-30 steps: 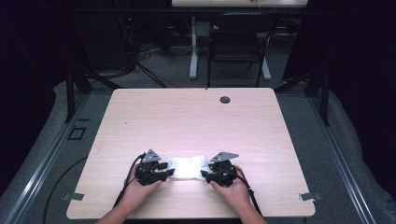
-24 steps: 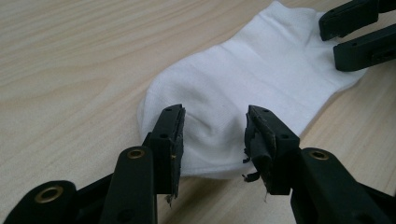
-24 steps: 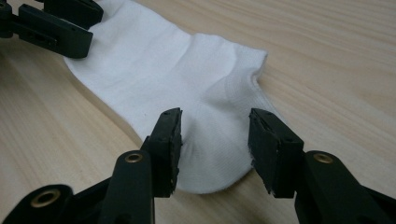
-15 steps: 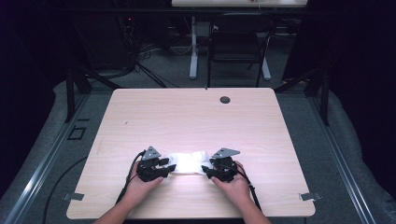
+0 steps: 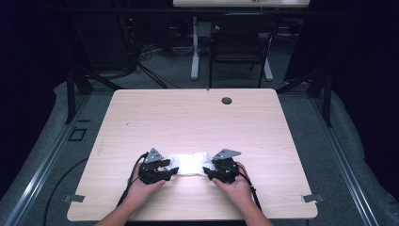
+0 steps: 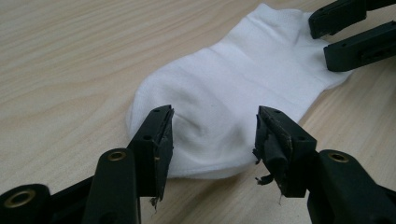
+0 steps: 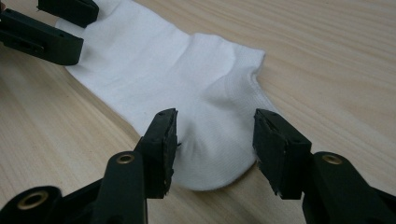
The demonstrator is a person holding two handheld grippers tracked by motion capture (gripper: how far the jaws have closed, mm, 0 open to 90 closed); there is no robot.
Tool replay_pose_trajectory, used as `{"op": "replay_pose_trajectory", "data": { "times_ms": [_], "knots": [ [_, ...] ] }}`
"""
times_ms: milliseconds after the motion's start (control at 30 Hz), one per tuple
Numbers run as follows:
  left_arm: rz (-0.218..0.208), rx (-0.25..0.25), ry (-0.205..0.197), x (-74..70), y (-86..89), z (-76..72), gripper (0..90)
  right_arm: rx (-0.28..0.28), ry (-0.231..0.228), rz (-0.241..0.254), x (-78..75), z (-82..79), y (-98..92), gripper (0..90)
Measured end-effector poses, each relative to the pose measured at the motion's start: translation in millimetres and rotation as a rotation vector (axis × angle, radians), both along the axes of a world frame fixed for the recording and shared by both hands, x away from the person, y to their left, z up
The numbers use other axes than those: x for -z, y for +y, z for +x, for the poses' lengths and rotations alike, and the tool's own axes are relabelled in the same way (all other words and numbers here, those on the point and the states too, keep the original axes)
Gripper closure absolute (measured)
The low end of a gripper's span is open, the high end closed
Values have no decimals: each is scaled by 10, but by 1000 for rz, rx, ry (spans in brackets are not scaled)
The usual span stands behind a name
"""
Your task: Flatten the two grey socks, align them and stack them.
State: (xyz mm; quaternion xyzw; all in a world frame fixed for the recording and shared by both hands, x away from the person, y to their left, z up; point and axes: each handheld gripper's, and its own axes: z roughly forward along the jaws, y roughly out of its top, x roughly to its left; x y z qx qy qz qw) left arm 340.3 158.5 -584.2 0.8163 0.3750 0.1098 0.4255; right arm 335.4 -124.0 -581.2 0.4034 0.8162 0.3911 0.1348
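High view is showing one white cotton ankle sock (image 5: 189,163) lying flat between two black grippers, left gripper (image 5: 170,172) and right gripper (image 5: 207,171), both gaping unclenched, straddling opposite ends along its long axis.

left gripper (image 5: 172,171): black, brass-ringed screws, grey three-cornered plate, black cable | right gripper (image 5: 207,171): same build | forearms: bare, no sleeves seen

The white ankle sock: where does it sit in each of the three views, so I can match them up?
High view: the white ankle sock lies near the table's near edge, between the left gripper and right gripper.
Left gripper view: centre, running to upper right.
Right gripper view: centre, running to upper left.
Shared landmark: the light wood-grain tabletop beneath the sock.
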Motion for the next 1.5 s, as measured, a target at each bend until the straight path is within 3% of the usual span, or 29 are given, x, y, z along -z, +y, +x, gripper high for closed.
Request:
{"op": "replay_pose_trajectory", "data": {
  "times_ms": [300, 500, 600, 800, 967, 1233, 1367, 1500],
  "knots": [
    [-15, -16, -19, -59, 44, -3, 430, -24, -46, -49, -97, -43, 21, 461],
    [22, -10, -53, -149, 76, -26, 421, -24, -77, -61, -165, -92, 3, 460],
    [27, -16, -64, -182, 112, -36, 421, -15, -91, -48, -203, -121, -32, 465],
    [33, -50, -78, -256, 252, -54, 430, -15, -73, -27, -258, -185, -134, 463],
    [18, -75, -60, -292, 386, -61, 434, 0, -65, 12, -315, -239, -214, 461],
    [-9, -101, -27, -329, 526, -88, 429, -26, -75, 0, -401, -320, -238, 498],
    [7, -96, -5, -323, 553, -102, 409, -35, -67, -19, -448, -336, -246, 524],
    [26, -94, -2, -341, 593, -145, 406, -8, -62, -27, -447, -355, -290, 523]
  ]
}}
